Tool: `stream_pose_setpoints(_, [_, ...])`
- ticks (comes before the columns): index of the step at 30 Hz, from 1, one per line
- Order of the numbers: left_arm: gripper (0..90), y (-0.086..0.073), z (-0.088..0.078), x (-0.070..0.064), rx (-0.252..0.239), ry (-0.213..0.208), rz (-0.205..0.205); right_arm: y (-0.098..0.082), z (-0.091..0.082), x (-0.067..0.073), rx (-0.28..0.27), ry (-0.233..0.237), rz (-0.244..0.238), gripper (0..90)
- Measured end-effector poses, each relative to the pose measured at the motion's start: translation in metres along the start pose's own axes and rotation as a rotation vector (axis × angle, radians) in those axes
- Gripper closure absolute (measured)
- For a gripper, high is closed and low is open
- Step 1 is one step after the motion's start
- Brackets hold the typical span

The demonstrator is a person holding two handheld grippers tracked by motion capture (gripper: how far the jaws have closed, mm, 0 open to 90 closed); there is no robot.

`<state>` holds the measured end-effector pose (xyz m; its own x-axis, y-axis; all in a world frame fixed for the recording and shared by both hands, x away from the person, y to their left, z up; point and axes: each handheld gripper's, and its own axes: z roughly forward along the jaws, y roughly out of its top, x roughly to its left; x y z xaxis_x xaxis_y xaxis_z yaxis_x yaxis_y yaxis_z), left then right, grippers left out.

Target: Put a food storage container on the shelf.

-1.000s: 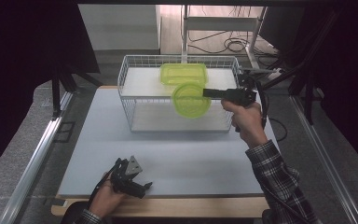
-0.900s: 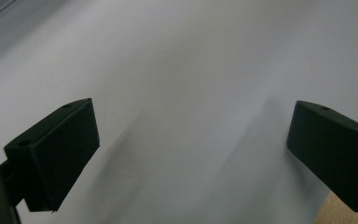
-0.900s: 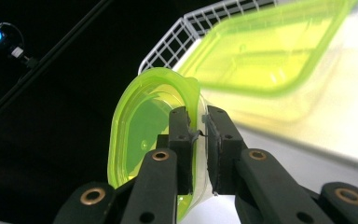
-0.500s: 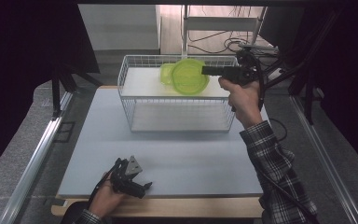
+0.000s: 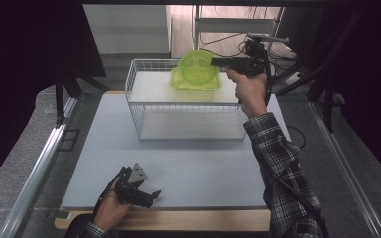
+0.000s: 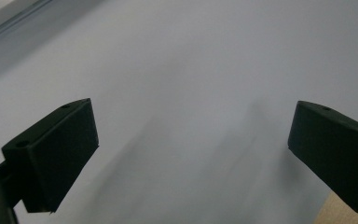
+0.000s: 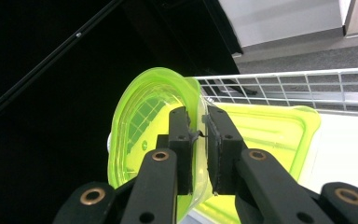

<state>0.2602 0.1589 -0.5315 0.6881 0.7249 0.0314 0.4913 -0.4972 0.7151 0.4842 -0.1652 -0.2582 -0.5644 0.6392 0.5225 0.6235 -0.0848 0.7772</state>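
My right gripper (image 5: 214, 62) is shut on the rim of a round lime-green plate (image 5: 197, 67), which it holds on edge above the back of a white wire basket (image 5: 139, 106). In the right gripper view the two pads (image 7: 199, 126) pinch the round plate's (image 7: 140, 126) thin wall. A rectangular lime-green tray (image 5: 201, 86) lies in the basket behind and below it, and shows too in the right gripper view (image 7: 270, 135). My left gripper (image 5: 151, 196) rests near the table's front edge, jaws wide apart (image 6: 191, 140) with nothing between them.
The basket stands at the back middle of a pale grey mat (image 5: 193, 168). Its wire rim (image 7: 307, 88) runs behind the tray. Black frame posts (image 5: 59, 94) flank the table, and cables (image 5: 283, 54) lie beyond the back right.
My right gripper has carried the round plate up and toward the back of the basket, in front of the rectangular tray. The left gripper has stayed put.
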Motion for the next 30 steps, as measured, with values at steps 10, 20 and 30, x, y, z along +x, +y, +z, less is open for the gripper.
stream_pose_setpoints(10, [1.1,0.0,0.0,0.0,0.0,-0.014,-0.003,0.003,0.013,-0.006,0.012,-0.018,0.025,80.2])
stream_pose_setpoints(20, [1.3,0.0,0.003,-0.002,0.028,-0.014,0.019,0.002,0.023,-0.001,0.013,-0.153,-0.05,70.6])
stream_pose_setpoints(30, [1.4,0.0,0.003,-0.003,0.032,-0.015,0.023,0.003,0.023,-0.001,-0.008,-0.175,-0.069,59.7])
